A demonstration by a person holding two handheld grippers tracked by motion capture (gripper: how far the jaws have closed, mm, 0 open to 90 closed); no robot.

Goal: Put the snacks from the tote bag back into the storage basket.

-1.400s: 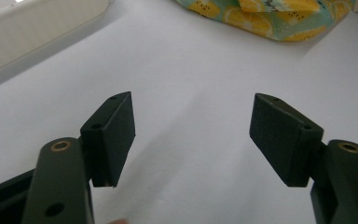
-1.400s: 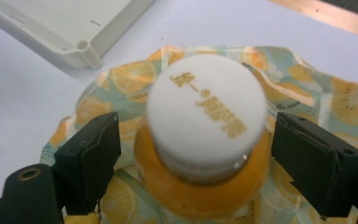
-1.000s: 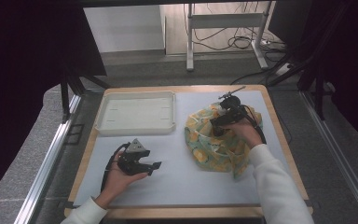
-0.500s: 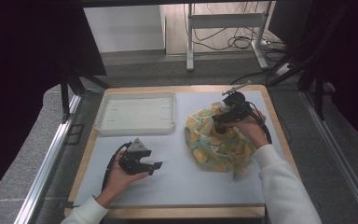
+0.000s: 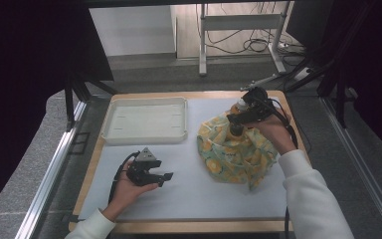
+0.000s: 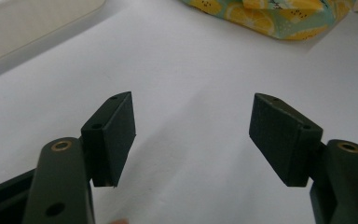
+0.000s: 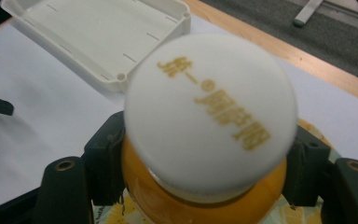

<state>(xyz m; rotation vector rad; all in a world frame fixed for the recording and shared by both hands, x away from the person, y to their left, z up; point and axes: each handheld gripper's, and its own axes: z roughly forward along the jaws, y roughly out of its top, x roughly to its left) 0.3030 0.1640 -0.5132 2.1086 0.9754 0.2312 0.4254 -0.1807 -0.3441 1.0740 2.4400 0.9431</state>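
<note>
Bottle (image 7: 205, 196), orange with a white cap, is sitting clamped between the right gripper (image 5: 243, 115)'s jaws above the lemon-print cloth (image 5: 236, 154). Left gripper (image 5: 149, 172) is resting wide open, gripping nothing, the cloth lying ahead of it.

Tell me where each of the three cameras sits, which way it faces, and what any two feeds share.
High view: fixed above the person's side, looking forward and down on the table; both forearms, left gripper and right gripper over the lemon-print cloth.
Left gripper view: rides the left gripper, facing along its open fingers across the white mat.
Right gripper view: rides the right gripper, its fingers clamping an orange bottle with a white cap.
Shared: the white tray appears in the high and right gripper views.
</note>
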